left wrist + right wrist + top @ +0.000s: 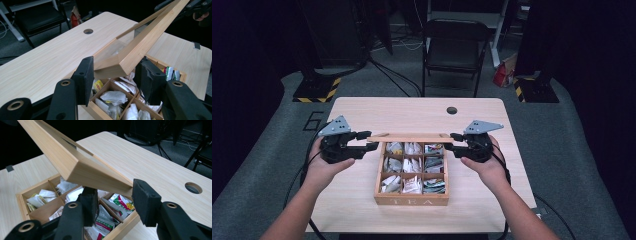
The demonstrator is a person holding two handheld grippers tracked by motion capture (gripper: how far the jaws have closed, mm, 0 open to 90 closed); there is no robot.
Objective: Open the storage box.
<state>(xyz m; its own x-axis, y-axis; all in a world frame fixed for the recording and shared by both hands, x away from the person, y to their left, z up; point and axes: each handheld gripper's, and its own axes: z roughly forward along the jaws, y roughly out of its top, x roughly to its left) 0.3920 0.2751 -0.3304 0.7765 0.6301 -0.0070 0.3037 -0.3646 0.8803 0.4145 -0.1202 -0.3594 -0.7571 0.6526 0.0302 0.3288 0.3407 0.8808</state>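
One wooden lid (pixel 410 138), held up over the far edge of the tea box (pixel 412 199), dead centre of the table (pixel 362 107). Left gripper (pixel 368 140), at the lid's 9 o'clock, is clamped on that corner; right gripper (pixel 452 142), at 3 o'clock, pinches the other end. I'd guess it's light and stiff, but the clear pane looks fragile, so grab the frame corners. Count: one box, nine compartments, two grippers.

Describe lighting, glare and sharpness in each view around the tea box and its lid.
High view: table evenly lit, surroundings dark, box small and soft. Left gripper view: lid sharp, its clear pane shows faint glare, near jaws slightly blurred. Right gripper view: lid bright, it shades the box compartments beneath.
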